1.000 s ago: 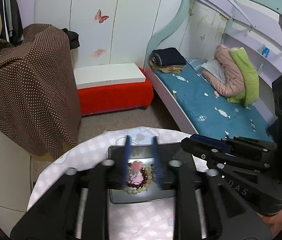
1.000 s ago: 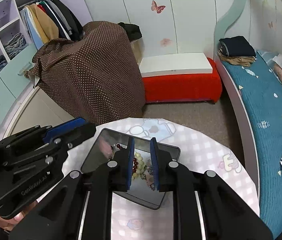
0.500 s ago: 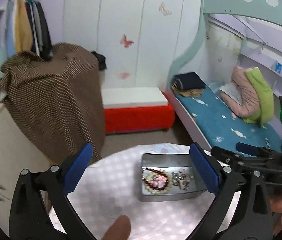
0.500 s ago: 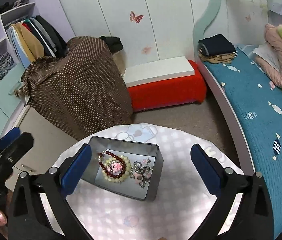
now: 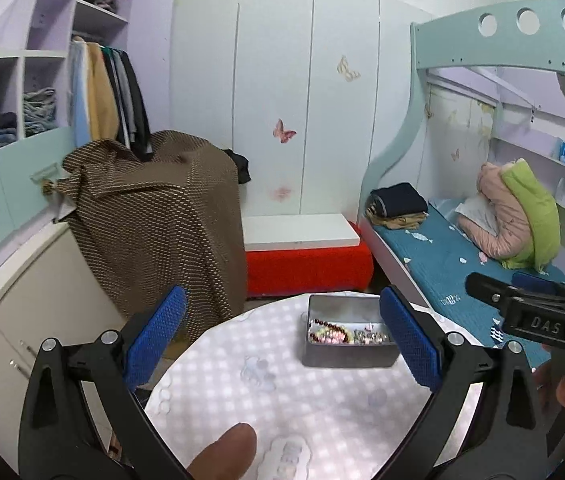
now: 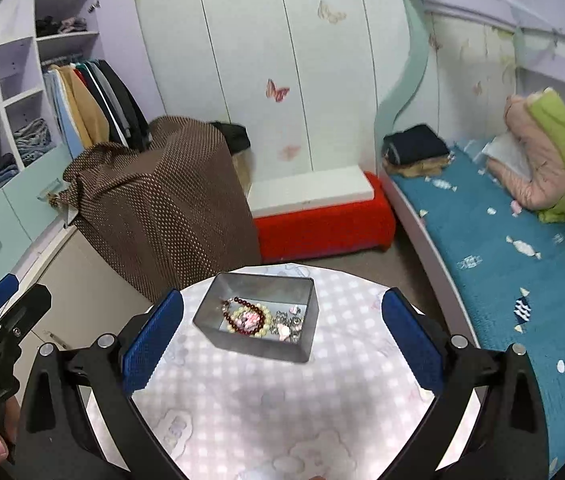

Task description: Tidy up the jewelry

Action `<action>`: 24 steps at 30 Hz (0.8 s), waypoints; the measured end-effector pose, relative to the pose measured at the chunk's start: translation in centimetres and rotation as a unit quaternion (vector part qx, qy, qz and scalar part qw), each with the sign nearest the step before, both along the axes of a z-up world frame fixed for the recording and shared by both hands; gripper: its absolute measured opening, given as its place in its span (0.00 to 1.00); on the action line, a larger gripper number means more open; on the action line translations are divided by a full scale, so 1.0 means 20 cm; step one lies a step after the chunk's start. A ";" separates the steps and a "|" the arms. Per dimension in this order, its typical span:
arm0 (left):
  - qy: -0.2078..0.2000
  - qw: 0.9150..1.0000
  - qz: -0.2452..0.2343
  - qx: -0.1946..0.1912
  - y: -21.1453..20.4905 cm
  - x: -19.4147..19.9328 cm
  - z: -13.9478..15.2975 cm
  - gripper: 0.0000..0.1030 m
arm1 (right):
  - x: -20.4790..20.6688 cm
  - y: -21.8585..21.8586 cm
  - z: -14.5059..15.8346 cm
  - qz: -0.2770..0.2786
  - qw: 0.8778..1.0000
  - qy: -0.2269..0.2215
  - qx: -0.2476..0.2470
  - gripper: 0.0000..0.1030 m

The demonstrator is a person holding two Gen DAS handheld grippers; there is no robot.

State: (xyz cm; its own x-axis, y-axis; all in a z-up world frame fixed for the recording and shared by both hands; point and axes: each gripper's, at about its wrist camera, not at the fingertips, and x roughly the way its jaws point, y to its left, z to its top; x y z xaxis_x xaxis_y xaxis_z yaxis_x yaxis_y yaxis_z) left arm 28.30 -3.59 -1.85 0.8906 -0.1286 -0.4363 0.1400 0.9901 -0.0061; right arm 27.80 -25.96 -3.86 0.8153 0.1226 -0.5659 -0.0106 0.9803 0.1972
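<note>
A grey metal tin [image 6: 301, 345] [image 5: 346, 358] sits on the round table with a checked cloth [image 6: 266, 400] [image 5: 282, 400]. In the tin lie a dark red bead bracelet [image 6: 242, 304] [image 5: 324, 325], a pale bead bracelet [image 6: 260, 330] [image 5: 336, 336] and small silvery pieces [image 6: 286, 326] [image 5: 368, 336]. My left gripper [image 5: 282, 340] is wide open and empty, well back from the tin. My right gripper [image 6: 282, 338] is wide open and empty, raised above the table near the tin.
A brown dotted cloth covers furniture [image 6: 170, 208] behind the table. A red bench with a white top [image 6: 318, 216] stands by the wardrobe. A bed with a teal cover [image 6: 502, 248] runs along the right. Shelves with clothes [image 6: 22, 136] are on the left.
Both grippers were narrow over the jewelry in the tin a second ago. They have opened wide and pulled up and back; the jewelry stays in the tin.
</note>
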 end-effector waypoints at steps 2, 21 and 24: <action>-0.008 1.000 0.007 -0.005 0.03 -0.11 0.02 0.95 | -0.10 0.02 0.02 -0.003 1.000 -0.013 -0.008 0.93; -0.061 0.997 0.048 0.006 0.05 -0.87 -0.02 0.95 | -0.92 0.19 -0.01 -0.035 0.989 -0.110 -0.088 0.93; -0.068 0.997 0.045 0.007 0.05 -0.98 -0.03 0.95 | -1.00 0.20 -0.02 -0.038 0.989 -0.115 -0.088 0.93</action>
